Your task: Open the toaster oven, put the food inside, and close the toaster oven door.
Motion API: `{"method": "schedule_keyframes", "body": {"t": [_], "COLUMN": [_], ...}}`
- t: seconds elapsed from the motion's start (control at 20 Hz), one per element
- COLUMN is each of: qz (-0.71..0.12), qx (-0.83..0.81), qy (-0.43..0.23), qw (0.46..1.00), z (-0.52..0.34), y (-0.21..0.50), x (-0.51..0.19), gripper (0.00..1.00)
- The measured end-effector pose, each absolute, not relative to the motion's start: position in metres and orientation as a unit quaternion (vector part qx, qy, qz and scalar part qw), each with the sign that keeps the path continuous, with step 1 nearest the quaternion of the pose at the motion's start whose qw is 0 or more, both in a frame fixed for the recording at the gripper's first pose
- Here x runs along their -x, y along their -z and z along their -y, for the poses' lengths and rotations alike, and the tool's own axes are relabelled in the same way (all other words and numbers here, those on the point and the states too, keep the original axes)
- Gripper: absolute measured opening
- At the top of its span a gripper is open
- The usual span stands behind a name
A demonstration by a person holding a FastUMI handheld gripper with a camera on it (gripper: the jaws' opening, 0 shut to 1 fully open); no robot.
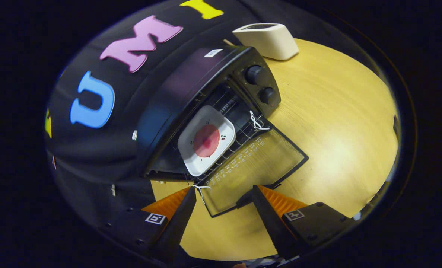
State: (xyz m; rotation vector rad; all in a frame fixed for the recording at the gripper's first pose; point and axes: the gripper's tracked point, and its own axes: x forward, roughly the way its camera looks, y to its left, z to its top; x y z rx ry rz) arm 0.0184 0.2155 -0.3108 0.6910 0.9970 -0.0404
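A black toaster oven (191, 96) stands on the round wooden table (336, 130), tilted in this view. Its glass door (254, 171) hangs fully open, lying flat toward me. On the wire rack inside rests a white square plate (191, 158) carrying a pink round piece of food (206, 140). My gripper (223, 193) is open, its two fingers spread on either side of the door's front edge, where the dark handle (245, 199) lies just beside the right finger. Nothing is held between the fingers.
A cream-coloured box-shaped device (267, 39) sits on the table beyond the oven. Two control knobs (261, 85) are on the oven's right panel. White string ties (257, 123) hang at the door hinges. Black cloth wall stands behind the oven.
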Motion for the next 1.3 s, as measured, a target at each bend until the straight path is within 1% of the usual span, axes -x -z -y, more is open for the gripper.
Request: {"method": "schedule_keyframes", "body": {"t": [0.15, 0.55, 0.9, 1.3], "qz": [-0.486, -0.552, -0.578, -0.556], "qx": [-0.232, -0.080, -0.019, -0.006], "qy": [-0.021, -0.073, -0.066, -0.043], "qw": [0.842, 0.827, 0.813, 0.830], "z": [-0.212, -0.219, -0.219, -0.225], "y": [0.317, 0.367, 0.424, 0.440], "x": [0.001, 0.048, 0.056, 0.034], "gripper": [0.99, 0.99, 0.99, 0.99]}}
